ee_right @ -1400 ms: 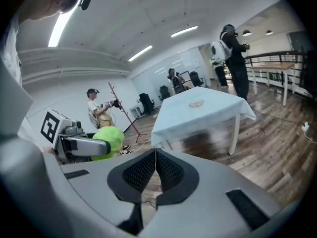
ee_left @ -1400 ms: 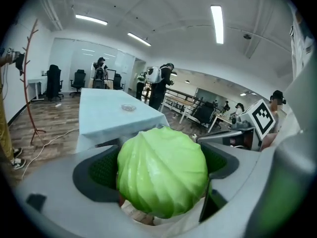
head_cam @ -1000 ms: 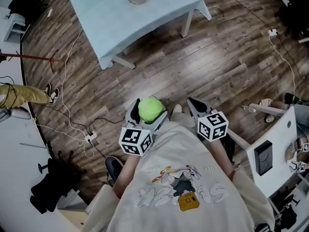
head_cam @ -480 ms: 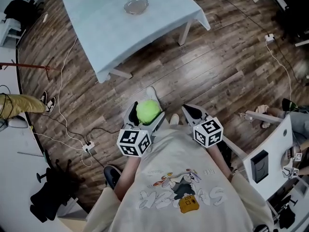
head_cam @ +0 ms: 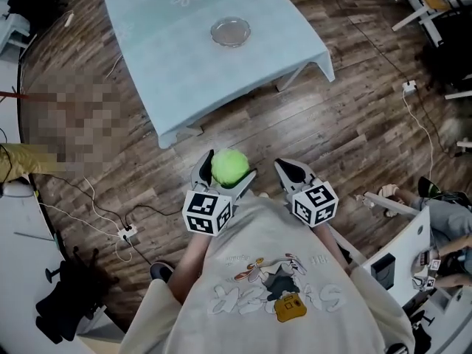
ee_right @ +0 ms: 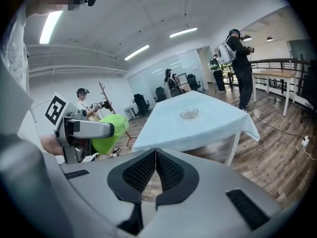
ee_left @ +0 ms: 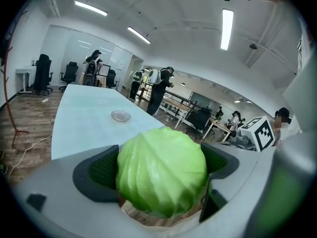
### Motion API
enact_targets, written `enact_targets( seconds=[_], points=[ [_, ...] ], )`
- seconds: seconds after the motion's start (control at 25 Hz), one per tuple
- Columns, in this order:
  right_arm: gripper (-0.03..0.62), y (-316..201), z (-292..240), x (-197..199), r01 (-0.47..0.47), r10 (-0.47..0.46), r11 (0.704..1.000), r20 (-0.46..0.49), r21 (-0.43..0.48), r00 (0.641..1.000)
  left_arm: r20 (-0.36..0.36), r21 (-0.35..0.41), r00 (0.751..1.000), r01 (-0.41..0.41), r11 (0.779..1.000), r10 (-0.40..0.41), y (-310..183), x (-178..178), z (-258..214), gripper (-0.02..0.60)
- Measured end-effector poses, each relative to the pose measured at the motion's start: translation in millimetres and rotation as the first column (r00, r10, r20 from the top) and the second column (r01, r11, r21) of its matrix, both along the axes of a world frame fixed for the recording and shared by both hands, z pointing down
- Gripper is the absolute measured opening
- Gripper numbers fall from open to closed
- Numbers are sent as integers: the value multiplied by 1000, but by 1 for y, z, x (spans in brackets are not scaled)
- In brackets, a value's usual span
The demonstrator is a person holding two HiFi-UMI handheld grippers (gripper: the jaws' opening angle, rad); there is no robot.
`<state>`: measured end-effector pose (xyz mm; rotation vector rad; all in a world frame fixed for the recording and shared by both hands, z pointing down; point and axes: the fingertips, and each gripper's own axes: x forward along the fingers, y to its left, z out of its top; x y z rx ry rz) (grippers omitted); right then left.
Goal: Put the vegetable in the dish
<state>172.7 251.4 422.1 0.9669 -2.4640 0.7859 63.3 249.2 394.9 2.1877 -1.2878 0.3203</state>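
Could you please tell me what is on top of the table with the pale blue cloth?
Only a small clear glass dish, apparently empty, stands on the table covered by a pale blue cloth. The cloth hides the tabletop itself.

I see smooth, faintly glossy leaves on the cabbage [head_cam: 229, 166], a clear glassy dish [head_cam: 230, 32], a matt pale-blue tablecloth [head_cam: 177, 72], grainy dark wood floor planks [head_cam: 354, 124], and matt grey plastic on the left gripper [head_cam: 225, 174] and right gripper [head_cam: 287, 169], with dimpled black pads [ee_right: 171, 170].
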Motion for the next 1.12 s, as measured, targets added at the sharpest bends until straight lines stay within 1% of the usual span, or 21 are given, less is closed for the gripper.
enact_targets(
  seconds=[0.16,0.24,0.28,0.4,0.44,0.48,0.52,0.56,0.64,0.72,0.8,0.88,0.96,1.0,1.08,1.12],
  points=[
    [23,-44,1,-38,7,-7,1000,-41,-4,999,-1,-14,1000,-14,1000,14,-41,-39,5,523],
    [23,-62,1,-57,-7,7,1000,-43,1,999,-4,-11,1000,-17,1000,17,-57,-59,5,523],
    [23,-72,-1,-64,-26,26,1000,-25,5,999,0,-8,1000,-21,1000,21,-64,-67,5,523],
    [26,-99,-12,-76,-105,104,994,85,4,991,16,-4,999,-47,999,47,-81,-80,7,523],
    [28,-105,-13,-80,-113,113,994,99,2,989,15,-2,998,-56,998,56,-85,-83,7,523],
    [45,-109,-13,-85,-108,107,994,88,8,990,9,-1,998,-62,998,62,-86,-86,7,523],
    [104,-111,-12,-90,-91,90,996,55,24,994,2,-1,998,-64,998,64,-88,-90,8,523],
    [147,-112,-10,-94,-69,68,997,10,44,998,-5,-2,998,-63,998,63,-90,-92,8,523],
    [147,-117,-10,-98,-38,44,996,-74,79,996,-18,-6,998,-61,998,61,-95,-92,9,523],
    [144,-121,-11,-101,-17,26,996,-95,91,995,-29,-9,998,-62,998,61,-99,-90,10,523],
    [129,-126,-13,-105,2,5,995,-75,101,997,-31,-11,997,-65,998,65,-103,-87,11,523],
    [58,-132,-12,-108,21,-13,993,-70,114,997,-33,-14,997,-68,998,68,-109,-85,14,522],
    [44,-140,-10,-114,53,-47,992,-57,113,997,-30,-18,998,-63,998,62,-118,-85,17,523],
    [38,-144,-10,-117,69,-66,992,-35,109,997,-24,-18,998,-58,998,58,-124,-86,18,523],
    [31,-157,-10,-119,90,-92,990,10,108,996,-2,-12,999,-50,999,50,-139,-85,19,523],
    [31,-167,-8,-118,95,-97,990,11,107,995,10,-8,999,-48,999,48,-149,-85,19,523]
  ],
)
